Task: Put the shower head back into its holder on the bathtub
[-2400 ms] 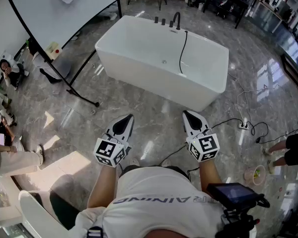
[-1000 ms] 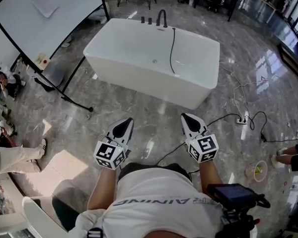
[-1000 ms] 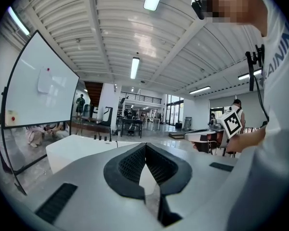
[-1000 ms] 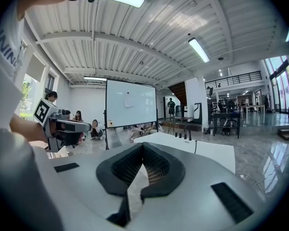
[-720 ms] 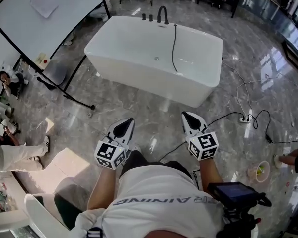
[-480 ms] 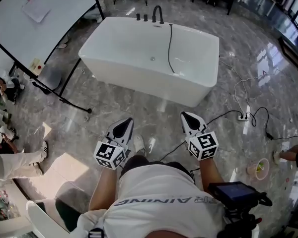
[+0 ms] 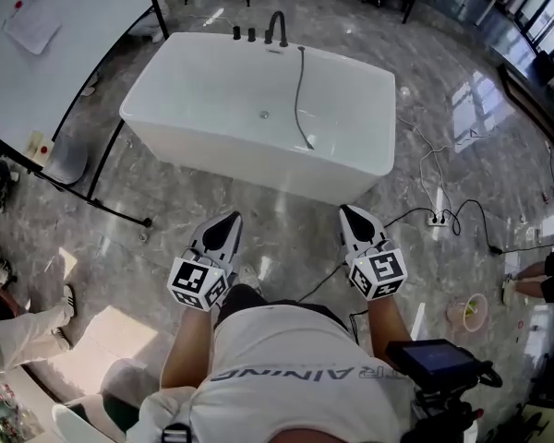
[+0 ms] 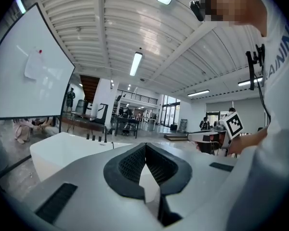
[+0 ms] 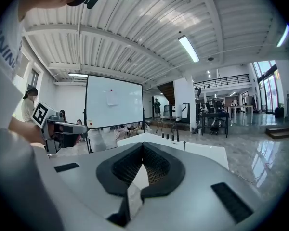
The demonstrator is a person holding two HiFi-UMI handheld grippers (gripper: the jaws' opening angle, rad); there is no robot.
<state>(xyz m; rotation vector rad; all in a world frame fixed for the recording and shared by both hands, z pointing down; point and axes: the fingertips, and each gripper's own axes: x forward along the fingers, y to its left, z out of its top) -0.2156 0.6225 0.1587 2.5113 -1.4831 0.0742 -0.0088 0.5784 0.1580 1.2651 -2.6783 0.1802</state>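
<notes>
Both left gripper (image 7: 230, 219) and right gripper (image 7: 347, 212) closed, empty; bare floor (image 7: 286, 224) before bathtub (image 7: 258, 160) rim.

**Legible print in the three views**
We read one text only: the pale capitals "AINING" across the person's white shirt (image 7: 295, 363), at the lower centre of the head view, with any letters before them lost in a fold. Part of the same print shows at the right edge of the left gripper view ("AININ") and at the upper left of the right gripper view. The sheet (image 7: 32, 24) on the whiteboard (image 7: 88, 35), upper left of the head view, is too small for us to read.
</notes>
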